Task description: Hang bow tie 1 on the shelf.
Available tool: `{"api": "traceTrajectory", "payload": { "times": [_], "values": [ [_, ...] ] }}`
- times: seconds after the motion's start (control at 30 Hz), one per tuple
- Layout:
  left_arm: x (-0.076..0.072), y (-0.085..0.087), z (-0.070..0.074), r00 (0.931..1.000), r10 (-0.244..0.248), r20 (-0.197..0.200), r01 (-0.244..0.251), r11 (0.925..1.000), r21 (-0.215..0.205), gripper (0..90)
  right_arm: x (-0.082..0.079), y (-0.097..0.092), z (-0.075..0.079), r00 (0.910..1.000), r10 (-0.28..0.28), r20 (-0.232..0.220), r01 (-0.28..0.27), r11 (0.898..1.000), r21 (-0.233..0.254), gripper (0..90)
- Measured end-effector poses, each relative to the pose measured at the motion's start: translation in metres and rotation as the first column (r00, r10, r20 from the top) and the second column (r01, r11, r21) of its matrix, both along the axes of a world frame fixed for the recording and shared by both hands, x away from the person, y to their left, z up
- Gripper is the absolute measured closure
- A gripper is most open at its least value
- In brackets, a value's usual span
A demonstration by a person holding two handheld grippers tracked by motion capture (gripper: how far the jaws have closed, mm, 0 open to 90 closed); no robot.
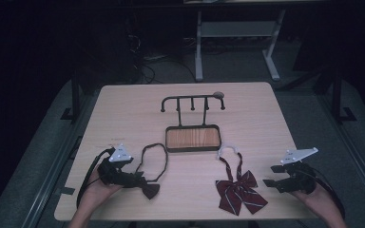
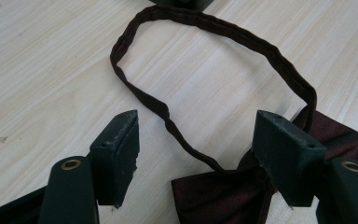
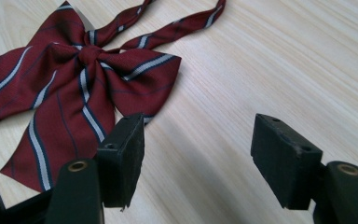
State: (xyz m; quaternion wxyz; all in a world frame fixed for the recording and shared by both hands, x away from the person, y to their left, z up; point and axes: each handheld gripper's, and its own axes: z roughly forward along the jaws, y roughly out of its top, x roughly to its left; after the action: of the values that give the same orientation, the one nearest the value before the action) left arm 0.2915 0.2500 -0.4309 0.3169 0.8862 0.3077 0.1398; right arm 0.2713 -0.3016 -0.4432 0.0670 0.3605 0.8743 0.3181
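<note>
**Left gripper lined up on the dark bow tie, grasp not yet made**

Two ties lie flat on the wooden counter [image 1: 123, 109], with a black hook rack [image 1: 192, 102] and its wood-lined tray base [image 1: 192, 137] standing behind them near the middle. The dark maroon bow tie [image 1: 150, 190] sits at the front left, its thin neck loop [image 2: 214, 70] spread open toward the rack. The striped red bow tie [image 1: 240, 192] lies at the front right, straps running up to a white fastening.

The left gripper [image 1: 140, 180] hovers right at the dark bow tie. In the left gripper view its fingers [image 2: 119, 154] stand wide apart, the loop's strap and the edge of the bow lying between them, but nothing is pinched. The right gripper [image 1: 271, 175] rests just beside the striped tie, fingers [image 3: 121, 158] equally spread over bare wood, the bow off to one side.

This looks like the approach step before a pick-up, probably to hang a tie on the rack. The next move likely calls for lowering the left gripper until the strap near the knot sits squarely between the fingers, then closing firmly; the thin fabric lies flush on the wood, so a shallow pinch could slip off.
</note>
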Motion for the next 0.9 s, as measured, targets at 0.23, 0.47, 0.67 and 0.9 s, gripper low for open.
{"api": "traceTrajectory", "payload": {
  "times": [0.23, 0.47, 0.67, 0.9],
  "values": [
    [-0.002, -0.002, 0.001, 1.0000, -0.003, 0.002, 0.003, 1.0000, 0.000, 32.2, -0.001, 0.008, 0.003, 0.9998, 0.021, 0.001, -0.021, 1.000, -0.007, 34.6],
    [-0.002, -0.001, 0.001, 1.0000, -0.001, 0.008, 0.001, 1.0000, -0.005, 32.0, -0.002, 0.015, 0.010, 0.9994, 0.034, -0.006, -0.034, 0.999, 0.006, 34.6],
    [-0.003, -0.001, 0.002, 1.0000, -0.003, 0.009, 0.003, 1.0000, -0.005, 32.0, 0.003, 0.027, 0.019, 0.9982, 0.058, -0.017, -0.058, 0.998, -0.003, 34.7],
    [-0.002, 0.001, 0.003, 0.9999, -0.004, 0.010, 0.004, 1.0000, -0.006, 31.9, 0.007, 0.043, 0.031, 0.9958, 0.091, -0.008, -0.091, 0.996, -0.025, 35.8]
  ]
}}
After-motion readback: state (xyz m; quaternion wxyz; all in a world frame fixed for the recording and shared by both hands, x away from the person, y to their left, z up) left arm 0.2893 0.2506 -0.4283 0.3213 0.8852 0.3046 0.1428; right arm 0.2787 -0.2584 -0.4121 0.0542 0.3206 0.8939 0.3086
